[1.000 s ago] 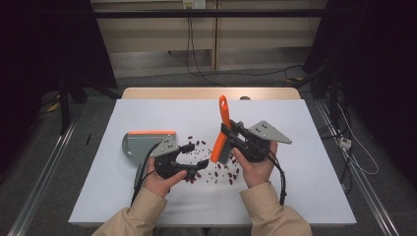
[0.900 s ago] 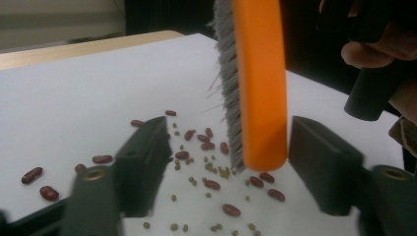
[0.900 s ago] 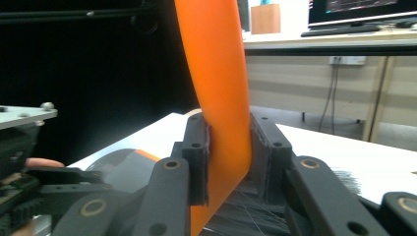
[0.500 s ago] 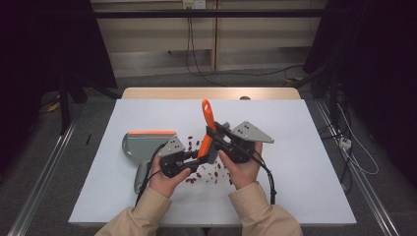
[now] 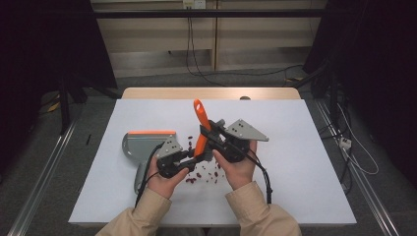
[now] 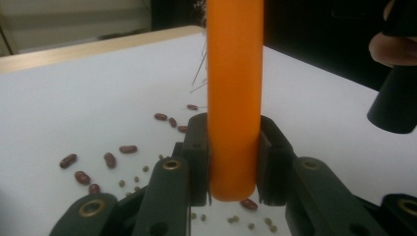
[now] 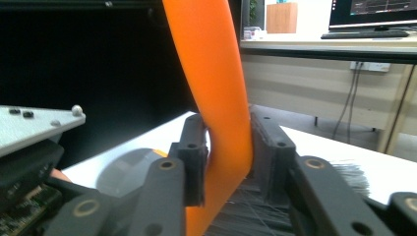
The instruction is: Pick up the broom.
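Both grippers clamp the orange brush (image 5: 199, 129) upright above the scattered beans (image 5: 202, 174): left gripper (image 6: 234, 162) on the handle's end, right gripper (image 7: 226, 157) near the bristles, probably passing it over for sweeping toward the dustpan (image 5: 140, 147).

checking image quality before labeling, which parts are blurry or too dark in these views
High view: table evenly lit, room edges black. Left gripper view: orange brush handle soft, beans fairly sharp. Right gripper view: handle and black jaws blurred, left background black, desk behind bright.
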Tool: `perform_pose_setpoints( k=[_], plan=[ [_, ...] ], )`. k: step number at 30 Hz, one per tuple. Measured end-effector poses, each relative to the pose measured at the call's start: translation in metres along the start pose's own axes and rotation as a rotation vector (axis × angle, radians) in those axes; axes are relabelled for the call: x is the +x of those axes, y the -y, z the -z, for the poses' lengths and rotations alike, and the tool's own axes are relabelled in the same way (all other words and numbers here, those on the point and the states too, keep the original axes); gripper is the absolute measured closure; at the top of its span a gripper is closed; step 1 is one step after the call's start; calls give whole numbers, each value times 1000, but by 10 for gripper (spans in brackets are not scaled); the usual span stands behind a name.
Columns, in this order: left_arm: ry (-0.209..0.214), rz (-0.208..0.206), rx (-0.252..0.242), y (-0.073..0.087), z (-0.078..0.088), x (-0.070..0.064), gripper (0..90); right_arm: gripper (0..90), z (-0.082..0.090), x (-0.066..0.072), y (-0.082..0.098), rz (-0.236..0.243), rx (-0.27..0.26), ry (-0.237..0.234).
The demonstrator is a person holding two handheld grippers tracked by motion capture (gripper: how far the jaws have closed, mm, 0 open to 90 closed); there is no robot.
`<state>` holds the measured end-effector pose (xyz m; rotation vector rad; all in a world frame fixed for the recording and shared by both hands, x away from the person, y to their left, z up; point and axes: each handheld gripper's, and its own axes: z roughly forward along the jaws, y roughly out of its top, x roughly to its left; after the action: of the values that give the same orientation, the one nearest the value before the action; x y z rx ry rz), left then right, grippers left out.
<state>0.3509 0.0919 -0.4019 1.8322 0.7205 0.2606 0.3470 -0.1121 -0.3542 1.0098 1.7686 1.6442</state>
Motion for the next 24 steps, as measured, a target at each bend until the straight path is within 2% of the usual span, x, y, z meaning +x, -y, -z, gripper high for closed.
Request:
perform_pose_setpoints(
  k=[2, 3, 5, 9, 11, 12, 14, 16, 18, 21, 22, 23, 24],
  plan=[
    [-17, 12, -1, 0, 1, 2, 712, 542, 0, 2, -1, 11, -15, 31],
    [-27, 19, 0, 0, 2, 3, 712, 468, -1, 3, -1, 8, -22, 42],
    [-45, 26, -2, 1, 3, 6, 712, 381, -2, 3, 0, -14, -22, 56],
    [-76, 30, -22, 1, 6, 8, 711, 289, -8, 5, 5, -67, 17, 73],
    [-90, 28, -28, 1, 6, 7, 711, 278, -11, 8, 9, -97, 26, 73],
    [-98, 27, -30, 1, 7, 7, 711, 260, -12, 10, 11, -96, 37, 91],
    [-116, 15, -34, 1, 7, 5, 711, 256, -17, 14, 15, -118, 52, 99],
    [-115, 3, -46, 0, 7, 2, 711, 262, -22, 19, 18, -150, 60, 87],
    [-123, -24, -60, -2, 8, -2, 707, 228, -27, 24, 19, -150, 59, 112],
    [-140, -84, -86, -5, 11, -9, 697, 258, -29, 25, 19, -177, 59, 138],
    [-147, -106, -88, -6, 12, -11, 690, 321, -30, 24, 19, -219, 67, 138],
    [-144, -107, -92, -7, 12, -13, 690, 321, -30, 24, 19, -219, 67, 138],
    [-142, -117, -93, -8, 13, -14, 687, 385, -29, 23, 19, -222, 66, 145]
  ],
)
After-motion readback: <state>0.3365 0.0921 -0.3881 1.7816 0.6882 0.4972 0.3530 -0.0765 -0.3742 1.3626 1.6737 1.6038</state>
